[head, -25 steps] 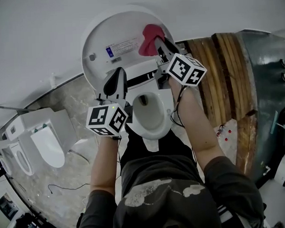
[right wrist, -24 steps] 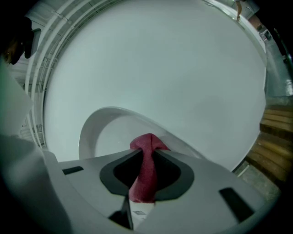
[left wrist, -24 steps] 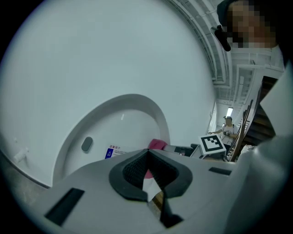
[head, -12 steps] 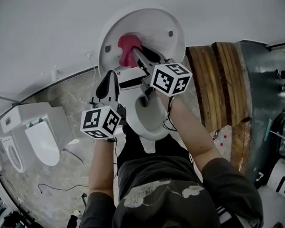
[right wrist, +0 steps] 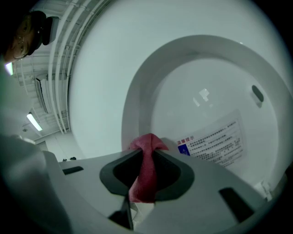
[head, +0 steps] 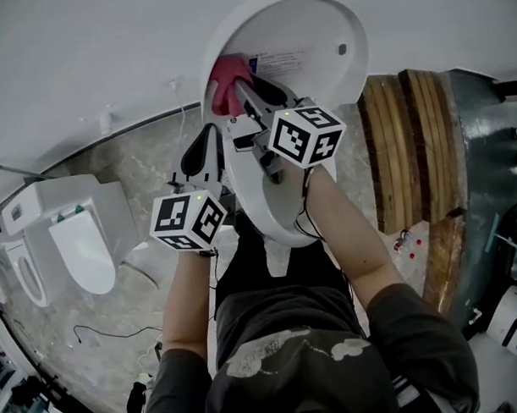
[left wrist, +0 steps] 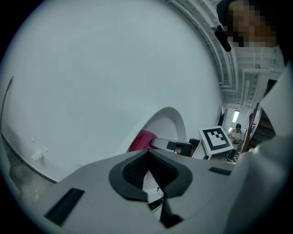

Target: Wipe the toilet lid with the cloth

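The white toilet lid (head: 307, 34) stands raised, its inner face with a printed label (right wrist: 213, 144) turned toward me. A red cloth (head: 223, 80) lies against the lid's left edge. My right gripper (head: 240, 90) is shut on the cloth (right wrist: 145, 164), which bunches up between its jaws and presses on the lid (right wrist: 206, 100). My left gripper (head: 209, 137) hangs lower and to the left, beside the bowl, shut with nothing in it. In the left gripper view (left wrist: 149, 160) the cloth (left wrist: 139, 140) and the lid's edge (left wrist: 173, 119) show ahead.
The toilet bowl and seat (head: 271, 214) sit below the lid, between my arms. A second toilet (head: 78, 242) stands at the left on the marble floor, with a cable (head: 102, 334) lying near it. A wooden panel (head: 409, 145) runs down the right side. A white wall is behind the lid.
My right gripper has dragged the cloth leftward across the lid, from its right part to its left edge. The left gripper has shifted a little and stays shut.
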Tool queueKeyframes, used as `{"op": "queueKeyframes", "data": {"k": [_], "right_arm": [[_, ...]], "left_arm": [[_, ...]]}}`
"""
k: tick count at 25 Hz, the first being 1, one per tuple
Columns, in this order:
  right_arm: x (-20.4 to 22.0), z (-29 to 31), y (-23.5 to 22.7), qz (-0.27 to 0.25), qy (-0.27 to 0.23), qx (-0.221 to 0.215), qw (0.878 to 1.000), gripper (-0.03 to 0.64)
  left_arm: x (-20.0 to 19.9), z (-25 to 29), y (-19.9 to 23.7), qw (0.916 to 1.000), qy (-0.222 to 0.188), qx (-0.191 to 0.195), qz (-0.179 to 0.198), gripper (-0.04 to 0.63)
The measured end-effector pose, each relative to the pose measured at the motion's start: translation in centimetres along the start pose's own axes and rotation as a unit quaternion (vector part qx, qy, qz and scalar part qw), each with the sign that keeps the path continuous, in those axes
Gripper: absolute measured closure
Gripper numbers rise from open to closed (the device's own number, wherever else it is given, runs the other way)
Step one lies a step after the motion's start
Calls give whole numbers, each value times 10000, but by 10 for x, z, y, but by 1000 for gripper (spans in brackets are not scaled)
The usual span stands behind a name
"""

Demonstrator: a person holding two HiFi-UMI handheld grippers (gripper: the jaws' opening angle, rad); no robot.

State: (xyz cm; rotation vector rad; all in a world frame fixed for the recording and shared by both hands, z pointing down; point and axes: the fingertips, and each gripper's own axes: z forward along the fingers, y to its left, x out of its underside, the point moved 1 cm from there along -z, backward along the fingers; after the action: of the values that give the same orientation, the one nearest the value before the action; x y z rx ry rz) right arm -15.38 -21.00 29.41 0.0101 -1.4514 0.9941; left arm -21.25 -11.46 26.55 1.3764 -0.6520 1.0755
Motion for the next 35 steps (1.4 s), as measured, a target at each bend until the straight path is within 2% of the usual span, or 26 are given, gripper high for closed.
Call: {"op": "queueKeyframes", "data": {"k": [9,22,30,35], "right_arm": [[-15,-17,-61,322,-442,435,9976,549],[-59,-94,-165,638,-951,1126,9870,551],[-69,-133,-191,606,-974,1209,9860,551],[-69,-140,-185,444,-924,1102,9886,549]], "left_arm": [[19,23,-7,9998,162,122,4,588],[50,79,-73,9988,300,389,-32,588],[76,95,-106,9987,225,398,-222,588],[84,90,-109,9989,118,309,-338,588]]}}
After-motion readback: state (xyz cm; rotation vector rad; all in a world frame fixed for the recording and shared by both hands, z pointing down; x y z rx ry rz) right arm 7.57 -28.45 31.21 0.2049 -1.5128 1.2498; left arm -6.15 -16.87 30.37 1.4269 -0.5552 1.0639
